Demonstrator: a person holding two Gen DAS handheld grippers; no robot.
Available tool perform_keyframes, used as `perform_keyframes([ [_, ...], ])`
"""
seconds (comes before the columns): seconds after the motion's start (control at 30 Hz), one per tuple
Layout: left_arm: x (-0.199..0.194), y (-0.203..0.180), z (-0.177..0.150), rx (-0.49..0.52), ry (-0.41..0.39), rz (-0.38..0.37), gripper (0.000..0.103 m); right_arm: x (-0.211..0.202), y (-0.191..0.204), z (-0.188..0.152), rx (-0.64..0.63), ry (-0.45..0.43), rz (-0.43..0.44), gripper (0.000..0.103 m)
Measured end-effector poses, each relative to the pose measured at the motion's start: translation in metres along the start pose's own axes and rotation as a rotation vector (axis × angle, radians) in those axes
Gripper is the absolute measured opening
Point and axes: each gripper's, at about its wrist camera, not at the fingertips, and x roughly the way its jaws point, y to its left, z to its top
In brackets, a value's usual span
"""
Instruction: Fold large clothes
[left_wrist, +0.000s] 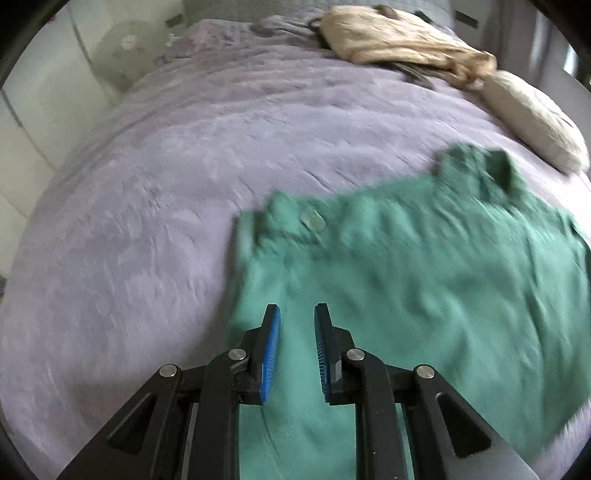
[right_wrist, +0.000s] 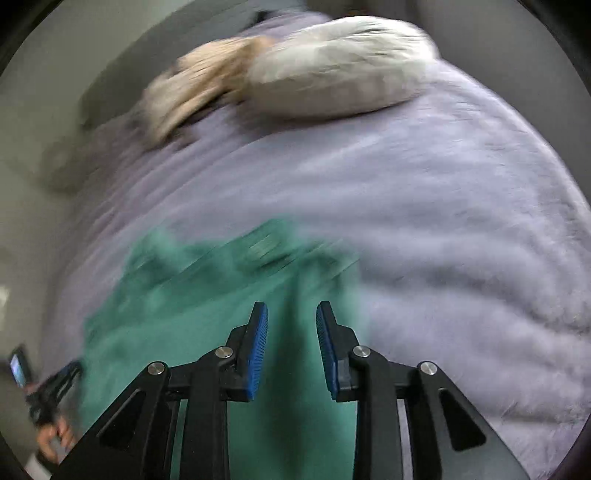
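A green collared shirt (left_wrist: 424, 266) lies spread on a lilac bedspread (left_wrist: 166, 184), its collar toward the far right. My left gripper (left_wrist: 297, 314) is open and empty, hovering over the shirt's near left part. In the right wrist view the same shirt (right_wrist: 207, 295) shows blurred, reaching from the centre to the lower left. My right gripper (right_wrist: 291, 310) is open and empty above the shirt's right edge. The left gripper (right_wrist: 51, 387) and the hand holding it show at the far lower left of the right wrist view.
A beige garment (left_wrist: 399, 37) lies crumpled at the far end of the bed, on a dark item. A pale pillow (left_wrist: 535, 114) sits at the far right; it also shows in the right wrist view (right_wrist: 332, 70). White walls run along the left (left_wrist: 33, 110).
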Motion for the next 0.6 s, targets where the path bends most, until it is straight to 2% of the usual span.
perform_keyframes([
  [0.07, -0.003, -0.007, -0.015, 0.021, 0.032, -0.027, 0.021, 0.004, 0.025, -0.029, -0.056, 0.076, 0.092, 0.031],
  [0.13, 0.001, -0.012, -0.035, 0.050, 0.066, -0.010, 0.021, 0.014, 0.039, -0.050, -0.091, 0.151, 0.123, 0.031],
  [0.2, 0.010, -0.011, -0.054, 0.062, 0.098, 0.045, 0.021, 0.020, 0.041, -0.069, -0.118, 0.185, 0.091, 0.031],
  [0.27, 0.014, 0.000, -0.065, 0.046, 0.105, 0.039, 0.021, 0.021, 0.028, -0.081, -0.124, 0.199, -0.001, 0.031],
  [0.33, 0.011, 0.012, -0.072, 0.032, 0.098, 0.020, 0.021, 0.023, 0.001, -0.089, -0.092, 0.217, -0.088, 0.022],
  [0.37, 0.009, 0.016, -0.074, 0.030, 0.098, 0.013, 0.021, 0.025, -0.016, -0.088, -0.060, 0.226, -0.102, 0.018],
  [0.4, 0.006, 0.021, -0.075, 0.028, 0.098, 0.007, 0.021, 0.022, -0.032, -0.088, -0.025, 0.224, -0.097, 0.007],
  [0.43, 0.002, 0.026, -0.077, 0.028, 0.097, 0.000, 0.021, 0.018, -0.043, -0.089, 0.004, 0.216, -0.087, 0.004],
  [0.53, -0.006, 0.036, -0.083, 0.014, 0.101, 0.000, 0.021, 0.012, -0.058, -0.092, 0.055, 0.210, -0.087, 0.004],
  [0.57, -0.009, 0.039, -0.086, 0.004, 0.103, 0.017, 0.021, 0.009, -0.058, -0.098, 0.066, 0.206, -0.093, 0.004],
  [0.6, -0.010, 0.046, -0.090, -0.006, 0.108, 0.069, 0.021, 0.007, -0.056, -0.098, 0.071, 0.203, -0.109, 0.004],
])
